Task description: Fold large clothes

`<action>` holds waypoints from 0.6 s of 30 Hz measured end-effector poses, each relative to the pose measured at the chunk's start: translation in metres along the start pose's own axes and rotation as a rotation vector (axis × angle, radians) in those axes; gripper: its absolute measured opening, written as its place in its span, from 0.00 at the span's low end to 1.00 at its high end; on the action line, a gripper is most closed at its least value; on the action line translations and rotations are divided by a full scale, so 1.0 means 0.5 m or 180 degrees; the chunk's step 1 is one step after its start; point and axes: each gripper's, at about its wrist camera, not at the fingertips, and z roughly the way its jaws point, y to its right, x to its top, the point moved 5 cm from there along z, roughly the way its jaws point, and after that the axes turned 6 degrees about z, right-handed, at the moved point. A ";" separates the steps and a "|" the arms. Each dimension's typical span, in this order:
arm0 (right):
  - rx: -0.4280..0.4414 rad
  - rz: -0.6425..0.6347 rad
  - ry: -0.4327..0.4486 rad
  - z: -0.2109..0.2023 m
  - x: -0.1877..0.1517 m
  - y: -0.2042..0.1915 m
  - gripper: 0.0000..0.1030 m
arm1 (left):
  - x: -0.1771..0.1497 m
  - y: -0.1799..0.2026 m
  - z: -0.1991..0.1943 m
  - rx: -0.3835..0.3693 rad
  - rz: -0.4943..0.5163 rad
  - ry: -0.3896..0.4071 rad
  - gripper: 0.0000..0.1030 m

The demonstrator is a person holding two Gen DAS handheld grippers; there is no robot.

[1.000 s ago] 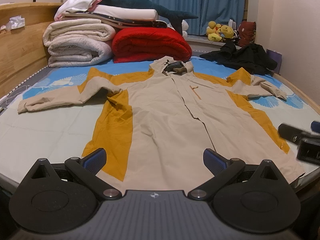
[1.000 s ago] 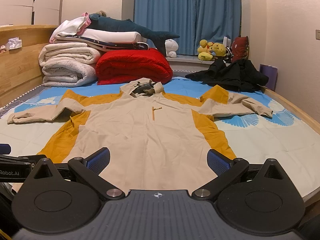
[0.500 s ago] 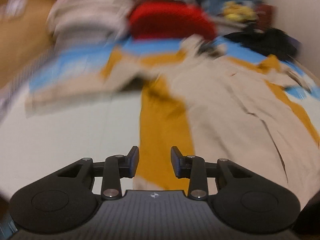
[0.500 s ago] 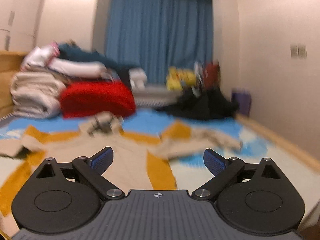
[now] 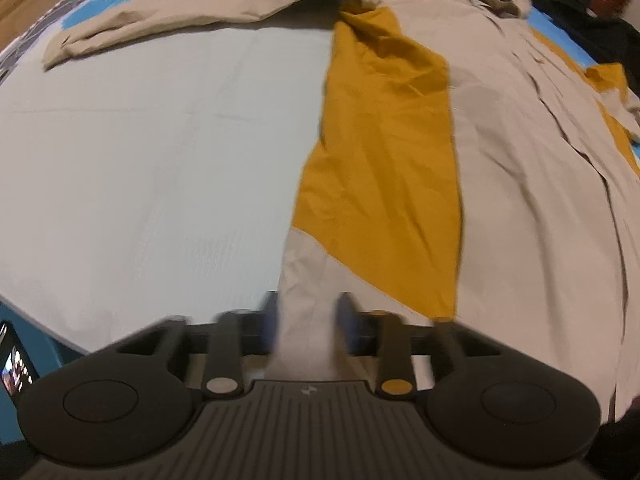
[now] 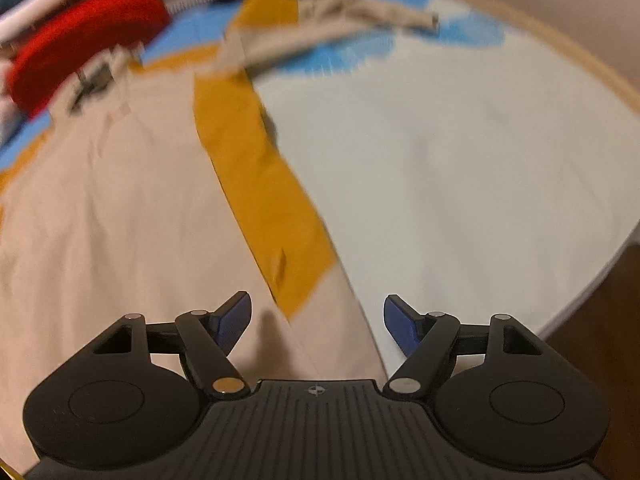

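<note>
The jacket (image 5: 500,152) lies spread flat, front up, on the bed (image 5: 140,152) — beige body, mustard side panels, sleeves thrown out to either side, collar toward 12 o'clock in both wrist views. The left tongs (image 5: 308,320) sit at the jacket's lower left hem corner, the two pads narrowed with a strip of beige cloth between them; blur hides whether they have bitten fully, so the grip itself cannot be confirmed. The right tongs (image 6: 318,320) are spread wide, holding nothing, poised just over the lower right hem corner where the mustard panel (image 6: 260,184) ends.

The step in hand looks like taking both hem corners before the first fold. To do it well, each pair of tongs should catch both layers of the hem right at the corner, not a loose pinch of the top layer alone. The right tongs need to drop lower and close on the cloth edge at about 6 o'clock of the panel tip. Both corners should then lift together and evenly, or the thin fabric will skew and drag the sleeves.

The bed carries a pale sheet with blue print toward 12 o'clock, smooth and soft — cloth will slide on it easily. A wooden frame (image 6: 540,36) rims it at 2 o'clock in the right view. A red folded quilt (image 6: 80,36) sits at 10 o'clock beyond the collar, and dark clothing (image 5: 592,28) lies at 1 o'clock in the left view.
</note>
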 end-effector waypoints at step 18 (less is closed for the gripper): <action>-0.0321 -0.0098 0.0172 -0.083 -0.022 0.021 0.01 | -0.010 0.003 -0.110 0.0165 -0.0057 0.0393 0.19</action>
